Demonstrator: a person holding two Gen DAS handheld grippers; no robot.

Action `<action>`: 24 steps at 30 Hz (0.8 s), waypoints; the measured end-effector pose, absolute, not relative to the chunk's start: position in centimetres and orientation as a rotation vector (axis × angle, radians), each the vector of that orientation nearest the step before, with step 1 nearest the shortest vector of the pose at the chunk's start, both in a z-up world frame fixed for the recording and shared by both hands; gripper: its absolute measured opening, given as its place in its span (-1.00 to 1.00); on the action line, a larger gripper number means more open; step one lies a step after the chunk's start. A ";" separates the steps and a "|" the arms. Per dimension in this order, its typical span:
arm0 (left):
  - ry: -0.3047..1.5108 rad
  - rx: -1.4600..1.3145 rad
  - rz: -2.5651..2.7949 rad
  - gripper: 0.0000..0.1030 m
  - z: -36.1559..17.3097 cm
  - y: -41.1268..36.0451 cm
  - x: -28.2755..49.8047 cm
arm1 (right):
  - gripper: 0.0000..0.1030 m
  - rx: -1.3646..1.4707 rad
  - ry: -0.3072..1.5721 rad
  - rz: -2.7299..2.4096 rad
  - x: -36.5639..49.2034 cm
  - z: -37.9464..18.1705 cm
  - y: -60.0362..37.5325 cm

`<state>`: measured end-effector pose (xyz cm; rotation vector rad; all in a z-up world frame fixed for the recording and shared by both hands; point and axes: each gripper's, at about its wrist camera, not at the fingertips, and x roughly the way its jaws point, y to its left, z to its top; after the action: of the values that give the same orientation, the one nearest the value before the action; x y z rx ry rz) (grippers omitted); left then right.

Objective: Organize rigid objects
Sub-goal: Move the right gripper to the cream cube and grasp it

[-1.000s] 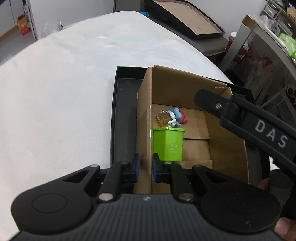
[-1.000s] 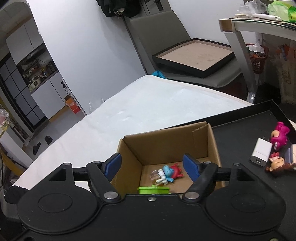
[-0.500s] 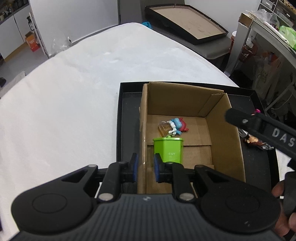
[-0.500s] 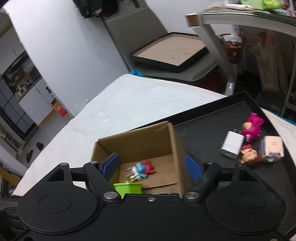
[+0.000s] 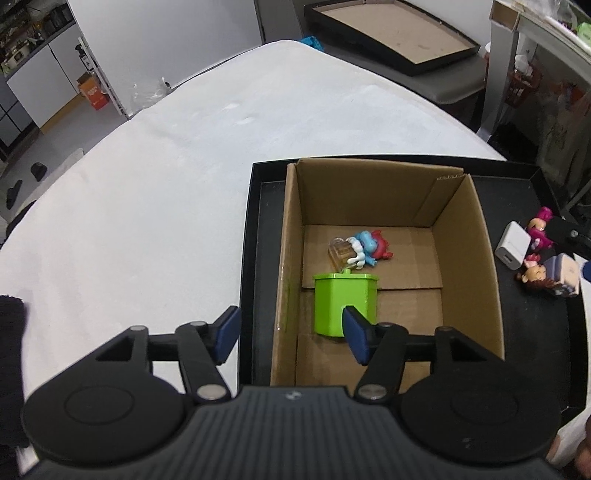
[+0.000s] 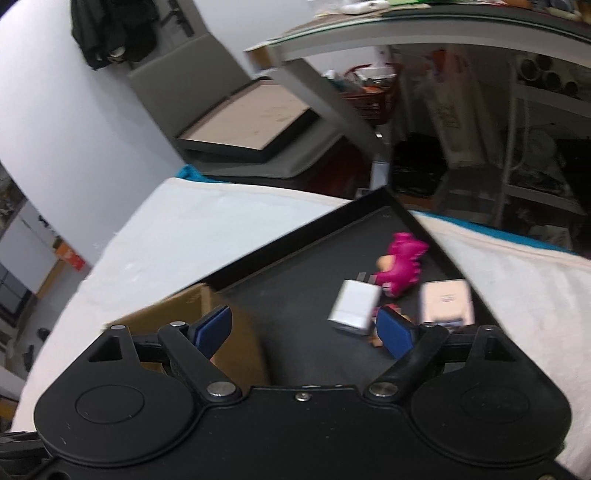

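A cardboard box stands in a black tray. Inside it are a green toy bin and a blue and red figure with a clear cup. My left gripper is open and empty, astride the box's left wall. My right gripper is open and empty above the tray. Ahead of it lie a white charger, a pink toy, a pale box-shaped toy and a small figure partly hidden behind its right finger. These also show in the left wrist view at the right.
The tray sits on a white padded table. Beyond the far edge is a grey chair with a framed board. A glass-topped desk and cluttered shelves stand to the right.
My left gripper has let go of the box's left wall and opened, pulling back. My right gripper has swung right, from over the box toward the toys on the tray.
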<state>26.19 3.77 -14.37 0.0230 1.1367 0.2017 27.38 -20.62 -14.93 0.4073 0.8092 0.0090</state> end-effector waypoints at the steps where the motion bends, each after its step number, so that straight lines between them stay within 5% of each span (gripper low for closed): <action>1: 1.138 0.028 0.209 0.16 -14.4 3.7 26.2 | 0.65 0.399 0.811 -0.001 27.5 -15.2 -21.0; 20: 1.162 0.110 0.288 0.41 -15.6 1.1 28.5 | 0.65 0.280 0.894 -0.173 30.0 -19.8 -25.0; 24: 1.163 0.114 0.275 0.41 -15.5 1.0 28.8 | 0.36 0.282 0.939 -0.179 30.5 -21.4 -25.4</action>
<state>28.79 1.01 -15.49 0.1139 1.1634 0.2754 30.52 -25.44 -21.43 0.2824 0.9390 -0.1789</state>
